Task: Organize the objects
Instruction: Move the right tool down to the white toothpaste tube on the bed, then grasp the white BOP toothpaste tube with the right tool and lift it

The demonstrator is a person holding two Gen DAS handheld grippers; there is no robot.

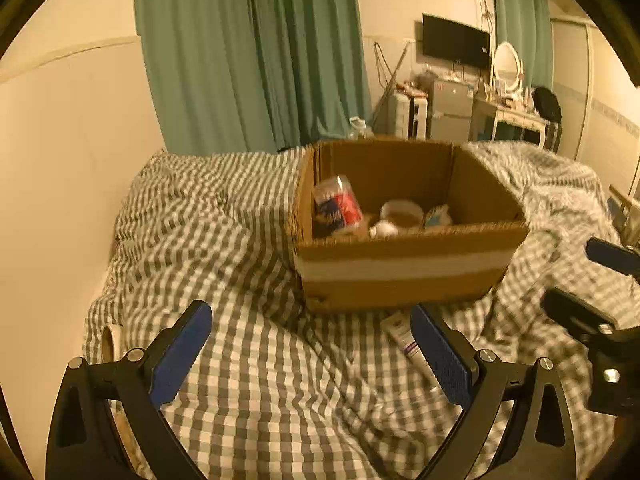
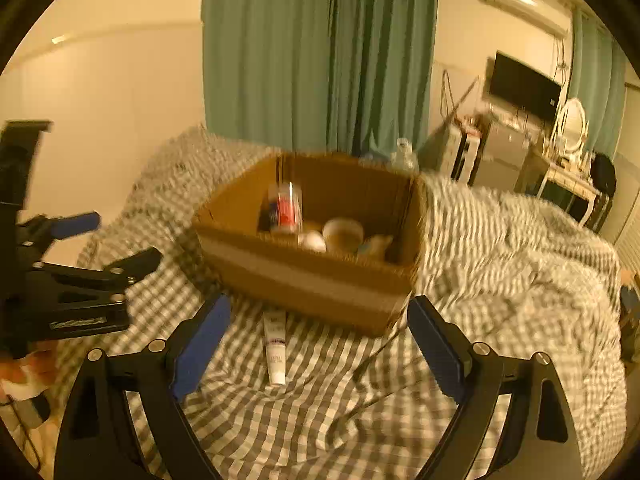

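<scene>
Both the left gripper (image 1: 310,338) and the right gripper (image 2: 318,330) hang spread wide and empty above the checked bed (image 2: 320,420). A white tube (image 2: 275,346) lies flat on the bedding, just before the cardboard box (image 2: 304,280) (already holding a red-labelled packet (image 1: 338,208) and some pale containers).

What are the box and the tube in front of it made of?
Box: corrugated cardboard, matte brown, fluted edge showing along the rim, pale tape band on the front. Tube: probably soft plastic, smooth white with print; blur leaves it open. Both lie on a checked fabric bedcover.
</scene>
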